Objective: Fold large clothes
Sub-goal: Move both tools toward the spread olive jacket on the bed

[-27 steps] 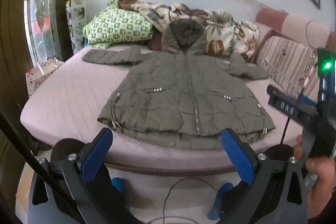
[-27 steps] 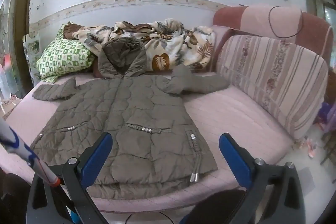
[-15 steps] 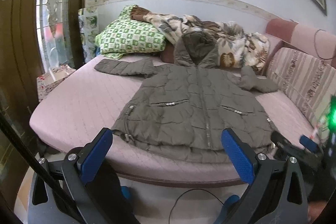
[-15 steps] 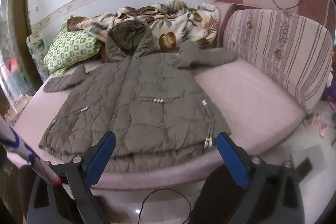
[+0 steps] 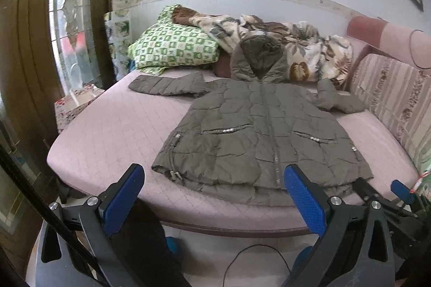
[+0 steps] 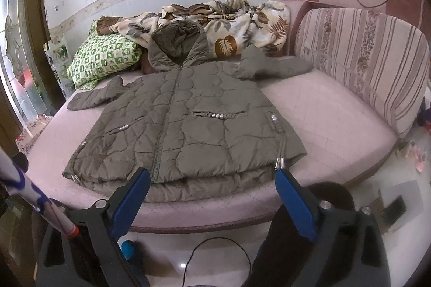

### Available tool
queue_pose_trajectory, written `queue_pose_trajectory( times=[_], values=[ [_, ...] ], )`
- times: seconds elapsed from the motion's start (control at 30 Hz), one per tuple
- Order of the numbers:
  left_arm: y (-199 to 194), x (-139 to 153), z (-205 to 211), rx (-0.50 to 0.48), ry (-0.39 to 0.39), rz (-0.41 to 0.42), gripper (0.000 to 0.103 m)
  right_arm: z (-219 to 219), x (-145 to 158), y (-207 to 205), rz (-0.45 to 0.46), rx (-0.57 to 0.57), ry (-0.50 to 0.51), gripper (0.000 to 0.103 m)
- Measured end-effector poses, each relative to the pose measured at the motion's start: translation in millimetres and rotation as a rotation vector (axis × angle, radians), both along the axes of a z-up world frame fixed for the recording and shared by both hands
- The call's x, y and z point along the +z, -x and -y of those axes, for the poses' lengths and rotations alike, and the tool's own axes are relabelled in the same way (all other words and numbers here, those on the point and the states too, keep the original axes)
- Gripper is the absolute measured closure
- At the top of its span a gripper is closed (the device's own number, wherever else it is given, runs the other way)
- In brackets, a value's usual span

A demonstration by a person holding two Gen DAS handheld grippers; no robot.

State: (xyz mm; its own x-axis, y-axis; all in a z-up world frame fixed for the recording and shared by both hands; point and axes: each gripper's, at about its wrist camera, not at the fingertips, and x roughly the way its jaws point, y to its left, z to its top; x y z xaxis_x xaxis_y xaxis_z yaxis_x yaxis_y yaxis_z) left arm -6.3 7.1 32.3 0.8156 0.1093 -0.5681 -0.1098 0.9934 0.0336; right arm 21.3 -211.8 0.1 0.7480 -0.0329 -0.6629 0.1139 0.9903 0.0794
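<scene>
An olive quilted hooded jacket (image 5: 258,133) (image 6: 186,125) lies flat, front up and zipped, on a pink sofa bed (image 5: 113,130) (image 6: 328,125). Its hood leans on the bedding at the back and both sleeves spread outward. My left gripper (image 5: 212,195) hangs open just before the hem, towards the jacket's left half, with nothing between its blue pads. My right gripper (image 6: 212,195) is open too, in front of the hem's right half, holding nothing. In the left wrist view the right gripper's tips (image 5: 382,188) show at the lower right.
A green checked pillow (image 5: 172,47) (image 6: 102,58) and a leaf-print blanket (image 5: 293,44) (image 6: 231,20) are piled at the back. A striped backrest (image 6: 361,58) lines the right side. A cable (image 5: 256,257) lies on the floor below the bed edge. A wooden door frame (image 5: 24,71) stands left.
Both grippers have moved in towards the hem, so the jacket looks larger and nearer. The left view has swung left, with the right gripper lower at its edge. Both stay open.
</scene>
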Motion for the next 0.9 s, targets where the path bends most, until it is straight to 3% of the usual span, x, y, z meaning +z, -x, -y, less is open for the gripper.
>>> queue_pose_trajectory(
  times=[0.23, 0.47, 0.73, 0.9],
  values=[
    [10, 0, 21, -0.071, -0.018, -0.02, 0.0, -7, 3, 10, 0.039, 0.02, -0.003, 0.008],
    [18, 10, 15, -0.054, 0.032, -0.016, 0.0, 1, 13, 23, 0.108, 0.022, -0.062, 0.033],
    [27, 17, 6, -0.038, 0.068, 0.019, 0.0, -8, 19, 27, 0.156, 0.165, -0.173, 0.034],
    [19, 20, -6, 0.008, 0.081, 0.03, 0.0, -12, 37, 32, 0.248, 0.155, -0.142, 0.034]
  ],
)
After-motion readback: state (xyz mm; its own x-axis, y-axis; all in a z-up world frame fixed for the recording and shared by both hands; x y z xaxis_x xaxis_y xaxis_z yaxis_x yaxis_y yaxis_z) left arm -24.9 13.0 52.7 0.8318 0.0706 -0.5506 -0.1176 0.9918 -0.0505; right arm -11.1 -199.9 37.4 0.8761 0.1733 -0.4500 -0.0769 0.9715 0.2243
